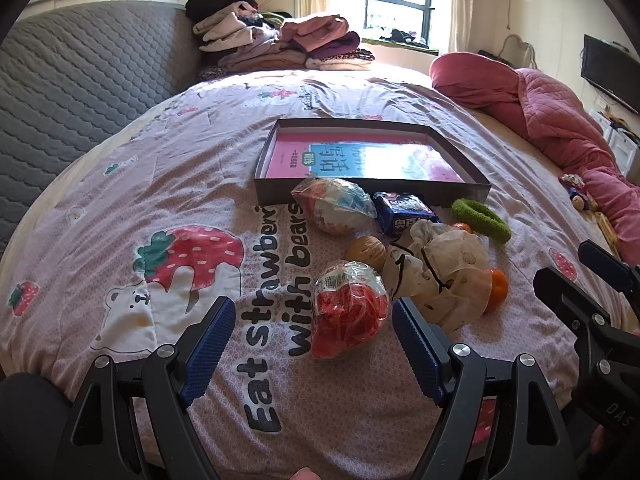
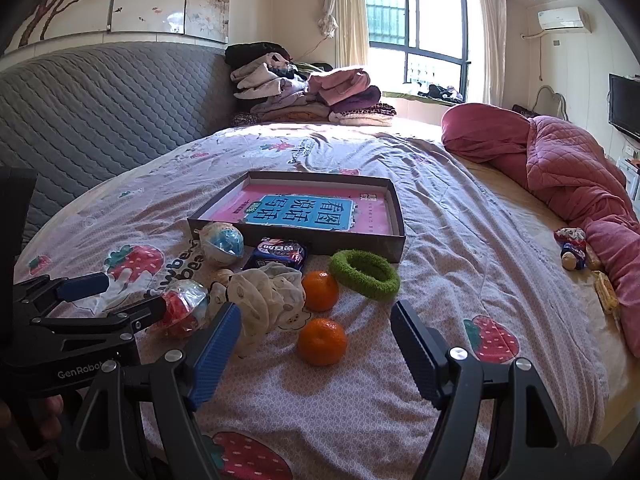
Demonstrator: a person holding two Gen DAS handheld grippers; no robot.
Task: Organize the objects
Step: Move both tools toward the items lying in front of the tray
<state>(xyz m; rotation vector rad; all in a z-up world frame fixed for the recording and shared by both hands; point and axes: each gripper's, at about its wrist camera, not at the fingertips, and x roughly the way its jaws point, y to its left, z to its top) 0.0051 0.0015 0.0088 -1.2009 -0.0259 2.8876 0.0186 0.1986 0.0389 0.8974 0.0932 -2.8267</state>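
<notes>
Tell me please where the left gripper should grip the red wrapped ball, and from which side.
Grip the red ball across its round middle, coming straight forward and low from the near side. The open left gripper already has a finger on each side of it, and the cloth bag crowds its right.

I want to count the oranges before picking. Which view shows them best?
The right wrist view: both oranges lie unobstructed. In the left wrist view the crumpled cloth covers much of them, leaving only edges.
</notes>
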